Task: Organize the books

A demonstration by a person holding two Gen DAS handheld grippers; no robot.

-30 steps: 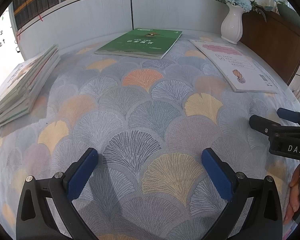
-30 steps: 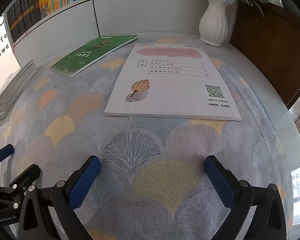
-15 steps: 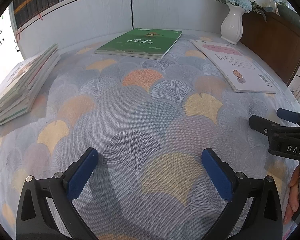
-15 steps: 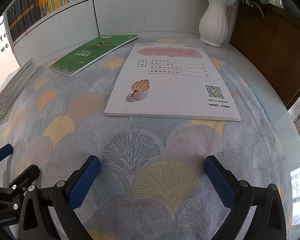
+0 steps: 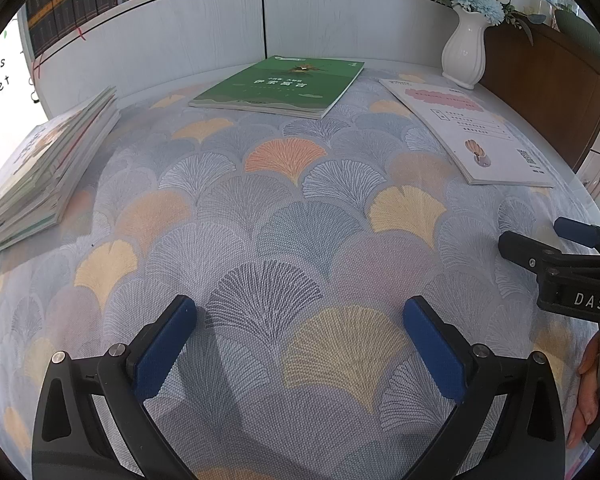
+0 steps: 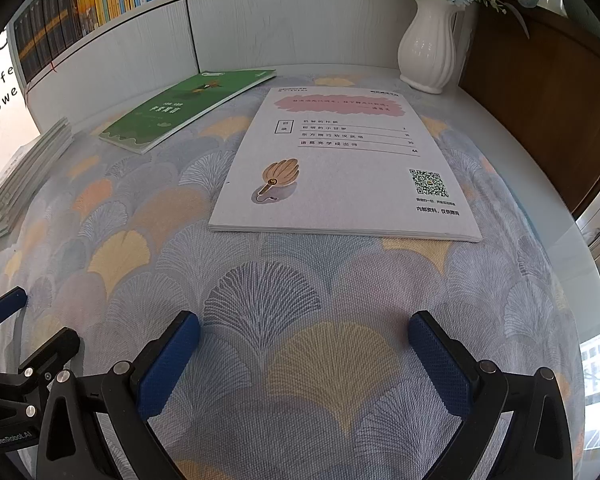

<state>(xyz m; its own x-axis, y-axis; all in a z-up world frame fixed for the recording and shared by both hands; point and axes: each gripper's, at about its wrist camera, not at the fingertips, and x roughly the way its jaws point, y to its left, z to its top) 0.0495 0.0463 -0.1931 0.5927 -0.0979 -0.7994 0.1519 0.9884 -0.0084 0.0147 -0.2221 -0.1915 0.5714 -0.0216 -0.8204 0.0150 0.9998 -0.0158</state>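
Note:
A green book (image 5: 280, 84) lies flat at the back middle of the table; it also shows in the right wrist view (image 6: 184, 110). A white booklet (image 6: 340, 164) lies flat straight ahead of my right gripper, and at the right in the left wrist view (image 5: 466, 128). A stack of books (image 5: 44, 168) sits at the left edge, also seen in the right wrist view (image 6: 24, 176). My left gripper (image 5: 300, 320) is open and empty, low over the cloth. My right gripper (image 6: 304, 332) is open and empty, a short way before the booklet's near edge.
A white vase with flowers (image 6: 430, 52) stands at the back right beside a brown cabinet (image 6: 540, 100). A white shelf wall (image 5: 260, 20) with rows of books above it closes the back. The patterned tablecloth (image 5: 300, 220) covers the table.

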